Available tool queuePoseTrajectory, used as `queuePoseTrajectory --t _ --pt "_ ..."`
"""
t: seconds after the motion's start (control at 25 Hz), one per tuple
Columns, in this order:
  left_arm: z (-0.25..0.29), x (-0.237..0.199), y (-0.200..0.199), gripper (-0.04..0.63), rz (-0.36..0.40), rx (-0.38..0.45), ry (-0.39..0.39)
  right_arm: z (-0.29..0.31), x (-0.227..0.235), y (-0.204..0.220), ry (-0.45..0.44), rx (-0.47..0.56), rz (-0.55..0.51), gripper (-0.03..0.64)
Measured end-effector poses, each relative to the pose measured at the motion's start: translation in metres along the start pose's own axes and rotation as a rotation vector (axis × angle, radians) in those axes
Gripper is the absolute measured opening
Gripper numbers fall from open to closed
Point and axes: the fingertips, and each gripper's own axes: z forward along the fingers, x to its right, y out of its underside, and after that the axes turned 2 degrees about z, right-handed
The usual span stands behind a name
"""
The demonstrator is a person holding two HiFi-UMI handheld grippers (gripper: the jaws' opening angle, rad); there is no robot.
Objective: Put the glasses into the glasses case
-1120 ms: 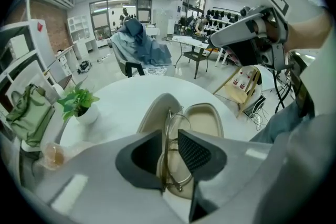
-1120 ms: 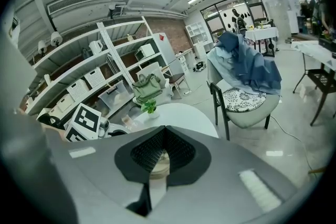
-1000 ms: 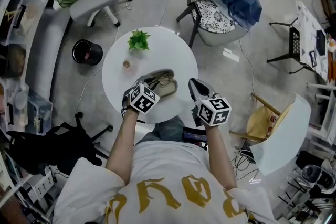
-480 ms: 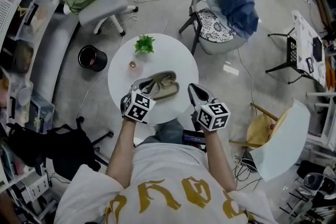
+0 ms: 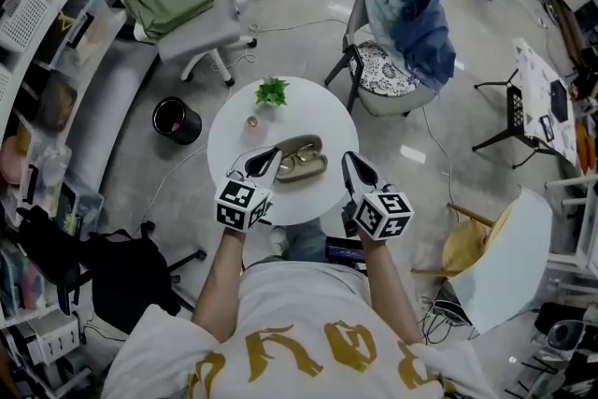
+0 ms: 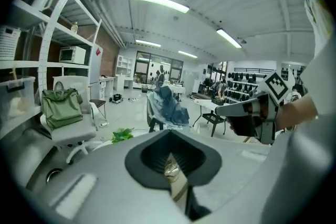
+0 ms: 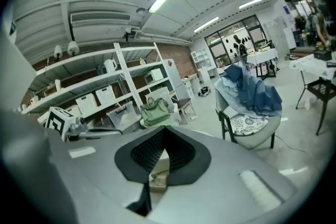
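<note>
White table (image 5: 304, 201) rim seems bare between left gripper (image 5: 271, 154) and right gripper (image 5: 348, 158).

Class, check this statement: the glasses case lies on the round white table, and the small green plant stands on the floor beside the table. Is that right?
Not quite. The small green plant stands on the round white table, near its far edge, not on the floor. The glasses case does lie on that table. The head view shows this.
</note>
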Motion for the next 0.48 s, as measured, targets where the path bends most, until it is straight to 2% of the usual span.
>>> queuePoseTrajectory --t 0.12,0.36,0.48 --pt "-0.014 0.002 -0.009 0.002 -0.014 0.036 -0.014 -0.009 -0.013 -0.015 -0.043 0.071 0.028 0.023" --pt "-0.042 -0.001 -0.027 0.000 -0.115 0.127 -0.031 -0.011 -0.034 -0.013 -0.023 0.043 -0.080 0.023" --pt "-0.052 -0.004 -0.030 0.000 -0.120 0.142 -0.047 -0.013 -0.044 -0.013 -0.024 0.044 -0.103 0.023"
